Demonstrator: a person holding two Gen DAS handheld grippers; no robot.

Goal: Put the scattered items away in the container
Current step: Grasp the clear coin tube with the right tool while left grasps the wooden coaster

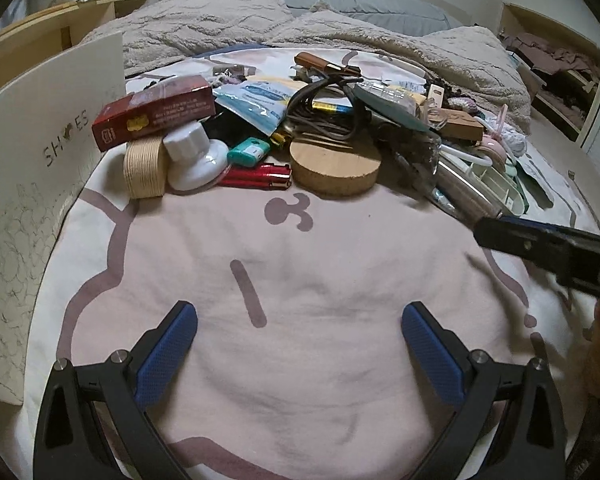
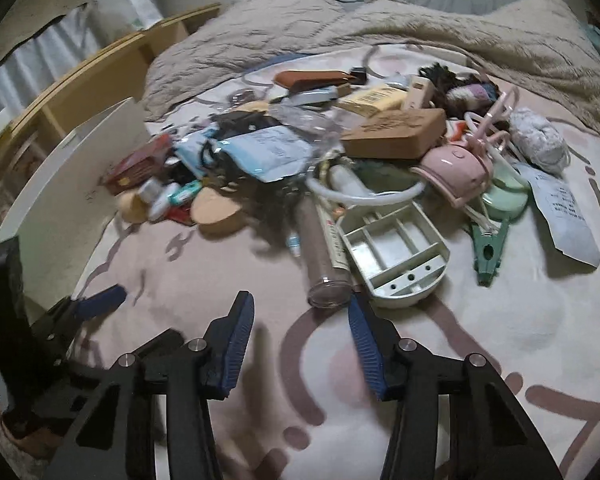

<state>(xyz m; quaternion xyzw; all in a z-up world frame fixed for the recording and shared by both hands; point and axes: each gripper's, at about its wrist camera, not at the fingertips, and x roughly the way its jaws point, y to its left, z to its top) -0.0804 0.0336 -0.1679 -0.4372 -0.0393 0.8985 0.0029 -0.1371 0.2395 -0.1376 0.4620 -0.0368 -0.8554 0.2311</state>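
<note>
A pile of scattered items lies on a pink bedspread (image 1: 300,300). It includes a red box (image 1: 152,114), a white knob (image 1: 194,154), red lighters (image 1: 260,176), a cork disc (image 1: 334,166), a clear tube (image 2: 326,256) and a pale green tray (image 2: 396,256). A white shoe box (image 1: 40,184) stands at the left; it also shows in the right wrist view (image 2: 68,176). My left gripper (image 1: 299,342) is open and empty, short of the pile. My right gripper (image 2: 302,322) is open and empty, close before the clear tube's end; it also shows in the left wrist view (image 1: 540,248).
A fluffy beige blanket (image 1: 228,28) and grey pillows (image 1: 380,0) lie behind the pile. A wooden shelf (image 1: 60,28) stands at the far left. A pink round device (image 2: 456,174), a green clip (image 2: 490,250) and a paper packet (image 2: 566,212) lie at the pile's right.
</note>
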